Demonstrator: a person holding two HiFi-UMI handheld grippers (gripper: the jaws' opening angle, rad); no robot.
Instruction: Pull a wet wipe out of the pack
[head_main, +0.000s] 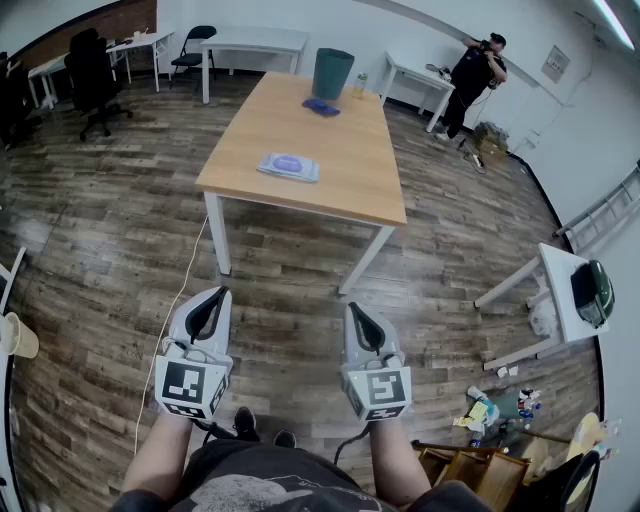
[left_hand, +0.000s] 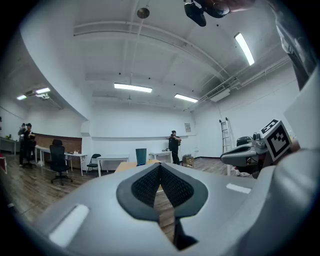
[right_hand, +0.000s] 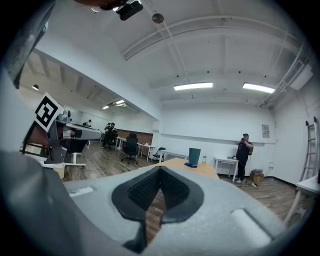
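the wooden floor (head_main: 100, 230) fills most of the head view, with the person standing on it well back from the work. at 12 o'clock from the person stands the counter (head_main: 330, 150), long and pale-topped, its near edge well apart from both tools. a teal bin (head_main: 332, 73) sits at the far end of it, with a small blue thing (head_main: 321, 106) just in front of the bin.

the left hand-held gripper (head_main: 218, 295) and the right hand-held gripper (head_main: 352, 307) are held side by side over bare floor, both level and aimed at 12 o'clock toward the counter. in each gripper view the dark ribbed pads are pressed together at the tip with nothing between them, so both are empty.

the wet wipe pack (head_main: 287, 166) lies flat on the near left part of the counter, close to its near edge, at about 12 o'clock from the left tool and 11 o'clock from the right.

as a judgement, the task has not begun: the pack looks untouched, no wipe shows out of it, and everything is left to do, from closing the distance and spreading a pair of jaws to pinching a wipe and drawing it out.

the pack's long axis runs across the view, roughly 9 to 3 o'clock, with the right end dipping slightly toward 4. its broad face is up, and an oval purple patch on it is probably the opening flap.
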